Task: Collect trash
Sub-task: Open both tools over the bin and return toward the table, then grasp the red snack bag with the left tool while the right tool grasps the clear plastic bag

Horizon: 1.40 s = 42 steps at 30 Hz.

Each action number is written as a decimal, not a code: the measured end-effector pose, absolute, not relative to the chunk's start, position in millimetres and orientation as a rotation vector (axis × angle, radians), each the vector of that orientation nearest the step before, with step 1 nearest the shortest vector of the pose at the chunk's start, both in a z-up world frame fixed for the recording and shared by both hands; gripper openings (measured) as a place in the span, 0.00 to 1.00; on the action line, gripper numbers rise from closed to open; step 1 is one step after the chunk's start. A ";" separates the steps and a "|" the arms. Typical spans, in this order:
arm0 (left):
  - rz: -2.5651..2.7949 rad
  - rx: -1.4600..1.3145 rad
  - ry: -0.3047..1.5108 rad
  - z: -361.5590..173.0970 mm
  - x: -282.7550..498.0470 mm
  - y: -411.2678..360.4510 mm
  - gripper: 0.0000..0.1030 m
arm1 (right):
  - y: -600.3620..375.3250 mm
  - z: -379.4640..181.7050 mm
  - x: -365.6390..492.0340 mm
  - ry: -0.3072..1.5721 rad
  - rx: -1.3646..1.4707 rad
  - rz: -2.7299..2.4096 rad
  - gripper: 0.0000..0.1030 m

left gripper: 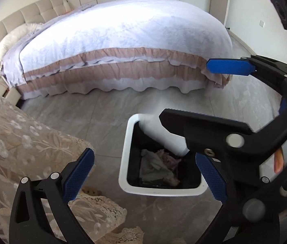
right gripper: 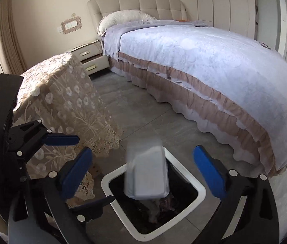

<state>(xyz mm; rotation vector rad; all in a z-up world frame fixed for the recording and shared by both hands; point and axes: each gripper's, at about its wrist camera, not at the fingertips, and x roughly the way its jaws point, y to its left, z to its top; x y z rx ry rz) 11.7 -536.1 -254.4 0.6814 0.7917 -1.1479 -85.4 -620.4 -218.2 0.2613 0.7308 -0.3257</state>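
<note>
A white-rimmed square trash bin (left gripper: 124, 158) (right gripper: 201, 191) with a dark liner stands on the floor and holds crumpled tissues (left gripper: 157, 166). A white packet (right gripper: 147, 179), blurred by motion, is in the air over the bin mouth, touching neither jaw; it also shows in the left wrist view (left gripper: 161, 136). My right gripper (right gripper: 143, 172) is open around and above it. My left gripper (left gripper: 145, 177) is open and empty over the bin. The right gripper's black arms and blue pads (left gripper: 228, 67) cross the left wrist view.
A bed (right gripper: 204, 61) with a white quilt and pink ruffles fills the far side. A lace-covered table (left gripper: 21, 142) (right gripper: 62, 93) stands left of the bin. A nightstand (right gripper: 90, 57) sits by the headboard. Grey tile floor (left gripper: 82, 109) surrounds the bin.
</note>
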 end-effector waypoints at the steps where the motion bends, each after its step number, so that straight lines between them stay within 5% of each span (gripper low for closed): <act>1: -1.147 0.681 0.789 -253.2 11.8 -535.4 0.95 | -620.5 -217.7 -85.1 0.732 0.259 -0.333 0.96; 18: -1.007 0.530 0.684 -186.4 17.3 -460.1 0.95 | -577.2 -160.6 -75.3 0.563 0.261 -0.227 0.96; 30: -0.748 0.304 0.569 -123.4 50.1 -350.9 0.95 | -511.7 -76.6 -74.9 0.189 0.199 -0.281 0.96; 42: -0.587 0.031 0.542 -97.1 97.6 -206.2 0.95 | -411.8 -50.0 -25.9 0.154 0.096 -0.007 0.96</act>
